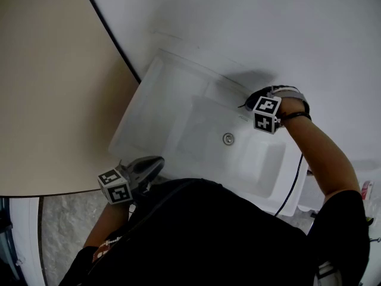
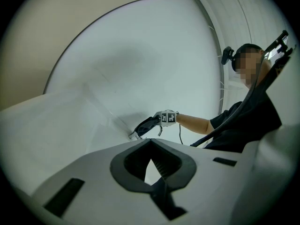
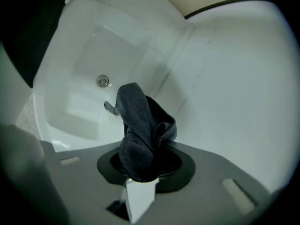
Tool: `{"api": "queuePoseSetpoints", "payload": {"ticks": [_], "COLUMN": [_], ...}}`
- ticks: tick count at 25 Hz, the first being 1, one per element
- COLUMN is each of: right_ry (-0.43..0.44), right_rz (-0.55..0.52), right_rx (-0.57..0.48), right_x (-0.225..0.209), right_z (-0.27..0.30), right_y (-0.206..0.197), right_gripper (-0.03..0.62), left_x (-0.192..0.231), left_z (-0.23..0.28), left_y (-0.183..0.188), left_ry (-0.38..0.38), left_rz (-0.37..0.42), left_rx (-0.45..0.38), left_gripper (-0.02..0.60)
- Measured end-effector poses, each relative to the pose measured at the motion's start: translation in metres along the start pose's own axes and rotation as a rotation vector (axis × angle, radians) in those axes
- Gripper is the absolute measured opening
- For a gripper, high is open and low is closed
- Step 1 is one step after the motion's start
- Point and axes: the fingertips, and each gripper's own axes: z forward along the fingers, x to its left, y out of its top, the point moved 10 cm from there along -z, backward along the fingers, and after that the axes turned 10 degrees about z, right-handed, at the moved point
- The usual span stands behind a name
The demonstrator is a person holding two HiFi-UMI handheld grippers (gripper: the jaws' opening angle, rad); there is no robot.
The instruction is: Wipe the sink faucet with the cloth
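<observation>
My right gripper (image 3: 140,165) jaws pinch dark cloth (image 3: 145,125), just beside faucet (image 3: 111,108). Left gripper (image 2: 151,168) jaws pressed together. Head view hides faucet behind right gripper.

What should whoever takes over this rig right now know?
Left gripper: shut, empty, by the sink's near corner.
Right gripper: shut on the dark cloth, pointing down into the sink.
Faucet: at the sink's far side, with the cloth's end right beside it; contact can't be told.
Done: cloth gripped and brought to the faucet.
Left: wipe the faucet.
</observation>
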Motion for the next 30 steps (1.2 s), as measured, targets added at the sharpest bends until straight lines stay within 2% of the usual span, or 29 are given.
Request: {"api": "queuePoseSetpoints", "payload": {"ticks": [3, 5, 8, 10, 11, 13, 15, 17, 19, 21, 23, 26, 30], "right_ry": [0.043, 0.171, 0.488, 0.658, 0.716, 0.758, 0.699, 0.603, 0.542, 0.518, 0.487, 0.464, 0.447], "right_rz": [0.141, 0.372, 0.950, 1.374, 1.594, 2.007, 2.289, 2.428, 2.512, 2.544, 2.504, 2.452, 2.454], "right_rx": [-0.043, -0.224, -0.603, -0.770, -0.847, -0.999, -1.140, -1.283, -1.438, -1.581, -1.669, -1.694, -1.637], "right_x": [0.005, 0.023, 0.065, 0.094, 0.105, 0.119, 0.121, 0.117, 0.110, 0.101, 0.090, 0.083, 0.079], "right_z": [-0.027, -0.047, -0.045, -0.015, 0.002, 0.034, 0.059, 0.076, 0.089, 0.097, 0.097, 0.097, 0.095], "right_y": [-0.036, -0.051, -0.058, -0.061, -0.064, -0.073, -0.081, -0.082, -0.074, -0.067, -0.066, -0.070, -0.069], "right_gripper": [0.086, 0.086, 0.087, 0.087, 0.087, 0.087, 0.087, 0.087, 0.087, 0.087, 0.087, 0.086, 0.086], "left_x": [0.004, 0.006, 0.011, 0.014, 0.014, 0.007, -0.001, -0.007, -0.013, -0.016, -0.018, -0.024, -0.024], "left_z": [0.002, 0.002, 0.005, 0.009, 0.012, 0.019, 0.026, 0.030, 0.029, 0.026, 0.023, 0.022, 0.023], "left_y": [0.006, 0.009, 0.010, 0.010, 0.010, 0.013, 0.014, 0.017, 0.022, 0.023, 0.018, 0.016, 0.016], "left_ry": [-0.010, -0.012, -0.013, -0.019, -0.022, -0.023, -0.023, -0.015, 0.003, 0.019, 0.027, 0.049, 0.057], "left_rz": [0.003, 0.001, -0.006, -0.004, 0.000, 0.010, 0.020, 0.030, 0.043, 0.052, 0.050, 0.042, 0.041], "left_rx": [-0.012, -0.009, 0.010, 0.030, 0.043, 0.073, 0.096, 0.128, 0.173, 0.204, 0.212, 0.228, 0.238], "left_gripper": [0.000, 0.000, 0.000, 0.000, 0.000, 0.000, 0.000, -0.001, 0.000, 0.000, 0.000, -0.001, 0.000]}}
